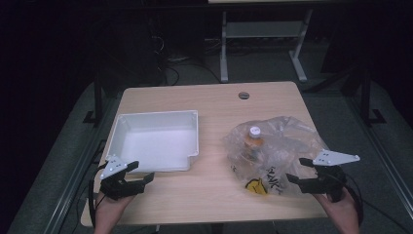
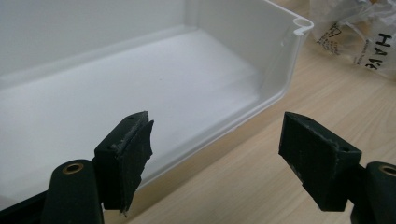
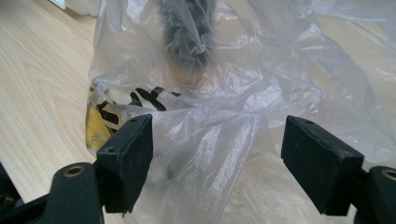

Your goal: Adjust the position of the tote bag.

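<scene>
A clear crumpled plastic bag (image 1: 287, 141) with black and yellow print lies on the right half of the wooden table (image 1: 209, 190). Inside it stands a bottle (image 1: 253, 139) with a white cap. My right gripper (image 1: 296, 169) is at the bag's near right edge, open; in the right gripper view the bag's film (image 3: 233, 84) lies loosely between the jaws of that gripper (image 3: 217, 140), untouched by the pads. An empty white tray (image 1: 197, 139) sits on the left. My left gripper (image 1: 142, 171) hovers open at the tray's near right corner (image 2: 280, 88), with nothing in that gripper (image 2: 217, 140).
A round cable hole (image 1: 244, 95) sits near the table's far edge. Bare wood lies between tray and bag. Beyond the table are a dark floor, cables and white desk legs (image 1: 224, 53). The bag (image 2: 359, 37) shows at the far right of the left gripper view.
</scene>
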`<state>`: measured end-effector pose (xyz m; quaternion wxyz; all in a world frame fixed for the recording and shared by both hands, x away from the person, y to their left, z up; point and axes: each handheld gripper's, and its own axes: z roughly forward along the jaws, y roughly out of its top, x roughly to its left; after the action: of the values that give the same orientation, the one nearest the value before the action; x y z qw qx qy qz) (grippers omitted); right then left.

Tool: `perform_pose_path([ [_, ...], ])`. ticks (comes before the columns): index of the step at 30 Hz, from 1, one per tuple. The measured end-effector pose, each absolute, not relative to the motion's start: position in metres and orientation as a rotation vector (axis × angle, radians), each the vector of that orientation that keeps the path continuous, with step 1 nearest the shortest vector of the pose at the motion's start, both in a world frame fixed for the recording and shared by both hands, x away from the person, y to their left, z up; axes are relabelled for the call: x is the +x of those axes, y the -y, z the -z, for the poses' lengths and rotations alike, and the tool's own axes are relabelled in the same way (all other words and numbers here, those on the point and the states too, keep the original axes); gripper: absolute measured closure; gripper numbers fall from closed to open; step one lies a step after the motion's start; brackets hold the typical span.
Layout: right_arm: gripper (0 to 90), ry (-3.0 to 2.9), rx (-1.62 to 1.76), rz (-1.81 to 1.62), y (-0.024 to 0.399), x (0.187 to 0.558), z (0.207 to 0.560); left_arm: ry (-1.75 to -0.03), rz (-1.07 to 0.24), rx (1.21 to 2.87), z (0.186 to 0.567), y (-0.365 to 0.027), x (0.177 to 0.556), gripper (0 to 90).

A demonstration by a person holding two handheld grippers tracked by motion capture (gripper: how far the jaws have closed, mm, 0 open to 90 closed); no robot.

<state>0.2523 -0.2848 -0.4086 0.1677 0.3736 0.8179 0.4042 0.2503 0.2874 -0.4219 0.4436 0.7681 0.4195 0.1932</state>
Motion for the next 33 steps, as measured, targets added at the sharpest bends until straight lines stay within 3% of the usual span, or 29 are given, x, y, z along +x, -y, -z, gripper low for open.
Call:
perform_pose_path([
  [33, 23.7, -2.315, 1.017, -1.220, 0.288, 0.252, 0.400, -0.800, -0.361, 1.958, 0.387, -0.232, 0.264, 25.7],
])
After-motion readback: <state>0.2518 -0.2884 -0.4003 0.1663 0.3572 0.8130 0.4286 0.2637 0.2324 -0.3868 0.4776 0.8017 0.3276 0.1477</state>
